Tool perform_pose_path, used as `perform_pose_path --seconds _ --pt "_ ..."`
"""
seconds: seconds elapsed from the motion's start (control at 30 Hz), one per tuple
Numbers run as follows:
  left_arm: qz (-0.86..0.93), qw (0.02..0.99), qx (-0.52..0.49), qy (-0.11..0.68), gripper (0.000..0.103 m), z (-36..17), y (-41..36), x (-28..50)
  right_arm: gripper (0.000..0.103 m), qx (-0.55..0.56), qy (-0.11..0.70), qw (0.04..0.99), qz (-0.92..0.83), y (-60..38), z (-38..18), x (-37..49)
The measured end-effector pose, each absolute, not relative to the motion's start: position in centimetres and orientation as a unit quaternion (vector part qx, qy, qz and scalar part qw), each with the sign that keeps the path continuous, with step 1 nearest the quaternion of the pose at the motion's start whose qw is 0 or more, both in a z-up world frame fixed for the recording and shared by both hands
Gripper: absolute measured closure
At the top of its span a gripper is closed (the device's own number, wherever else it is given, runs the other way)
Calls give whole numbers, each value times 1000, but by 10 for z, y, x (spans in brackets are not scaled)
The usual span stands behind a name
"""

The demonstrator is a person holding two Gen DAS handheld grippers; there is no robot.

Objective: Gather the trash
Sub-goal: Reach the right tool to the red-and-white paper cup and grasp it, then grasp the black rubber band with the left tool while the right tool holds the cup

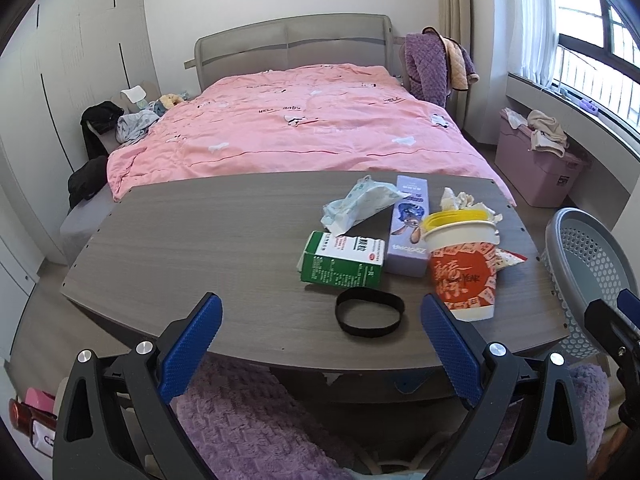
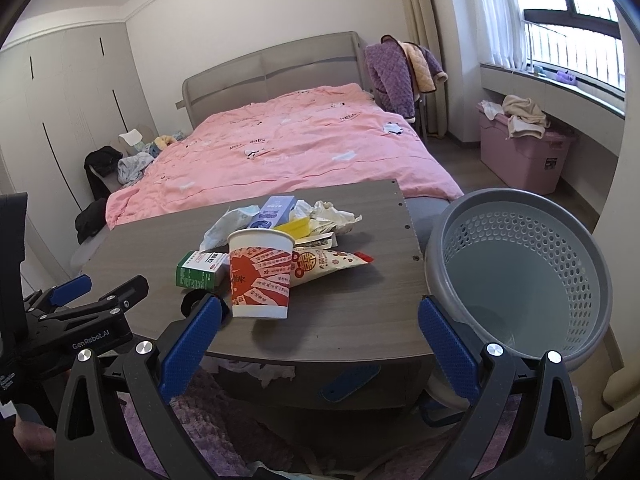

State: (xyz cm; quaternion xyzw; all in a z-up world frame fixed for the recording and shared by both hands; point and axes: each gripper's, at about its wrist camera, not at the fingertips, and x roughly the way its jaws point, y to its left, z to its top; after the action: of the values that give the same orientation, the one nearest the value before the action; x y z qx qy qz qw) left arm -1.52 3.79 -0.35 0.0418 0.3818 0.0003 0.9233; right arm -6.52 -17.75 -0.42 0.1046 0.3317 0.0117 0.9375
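I am holding both left gripper [image 1: 322, 322] and right gripper [image 2: 320, 322] spread, empty | paper cup [image 2: 260, 274] standing at 11 o'clock on table [image 2: 360, 320], bin [image 2: 520, 280] at 2 | light, crushable, I am judging a gentle mid-wall pinch

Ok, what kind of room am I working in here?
A bedroom, in a home by the look of it: a bed with a pink duvet and padded headboard, built-in wardrobes, and clothes draped on a chair. The trash sits on a wooden table at the bed's foot.
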Motion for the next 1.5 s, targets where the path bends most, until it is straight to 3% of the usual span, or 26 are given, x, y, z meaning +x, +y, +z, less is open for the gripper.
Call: perform_pose_path --seconds 0.7,0.93,1.07,1.5 --pt "43 900 8 435 8 -55 94 24 8 64 397 914 49 -117 -46 19" --pt "37 897 -2 441 8 -62 100 26 23 53 426 902 37 -112 -62 36" --pt "33 896 -4 444 8 -63 101 27 44 49 433 899 39 -110 -65 39" --pt "10 898 -4 439 8 -55 91 22 44 61 429 900 55 -118 -56 22"
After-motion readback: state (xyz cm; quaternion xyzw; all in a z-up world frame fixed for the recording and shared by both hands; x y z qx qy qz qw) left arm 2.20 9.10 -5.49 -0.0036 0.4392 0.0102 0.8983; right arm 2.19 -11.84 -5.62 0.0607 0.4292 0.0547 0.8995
